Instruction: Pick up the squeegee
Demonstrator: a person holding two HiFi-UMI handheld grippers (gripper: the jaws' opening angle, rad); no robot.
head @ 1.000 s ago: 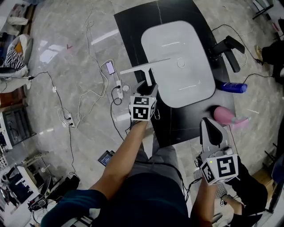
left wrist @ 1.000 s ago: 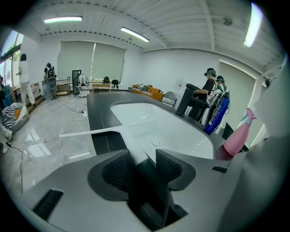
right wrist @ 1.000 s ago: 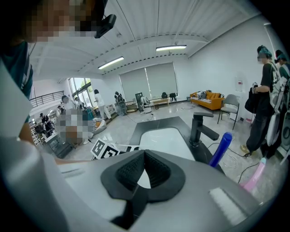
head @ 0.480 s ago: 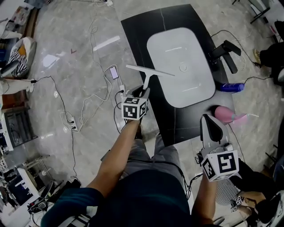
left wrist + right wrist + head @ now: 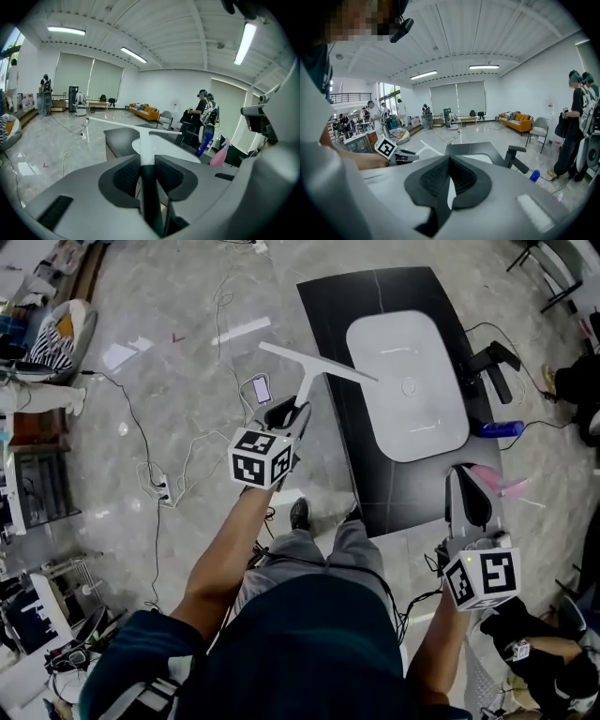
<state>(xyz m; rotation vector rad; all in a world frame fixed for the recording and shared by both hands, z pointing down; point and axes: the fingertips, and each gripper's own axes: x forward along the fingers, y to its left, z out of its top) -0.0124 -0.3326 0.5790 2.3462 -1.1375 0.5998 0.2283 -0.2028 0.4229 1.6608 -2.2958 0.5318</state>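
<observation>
Squeegee (image 5: 316, 364), white; handle clamped in left gripper (image 5: 292, 413), pointing away from holder; blade crosswise, beside dark surface (image 5: 323, 310); right gripper (image 5: 466, 507) closed, empty.

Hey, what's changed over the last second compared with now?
The left gripper closed on the squeegee and lifted it from the white basin, out left past the black table. The right gripper stays shut and empty; the pink bottle hasn't moved.
</observation>
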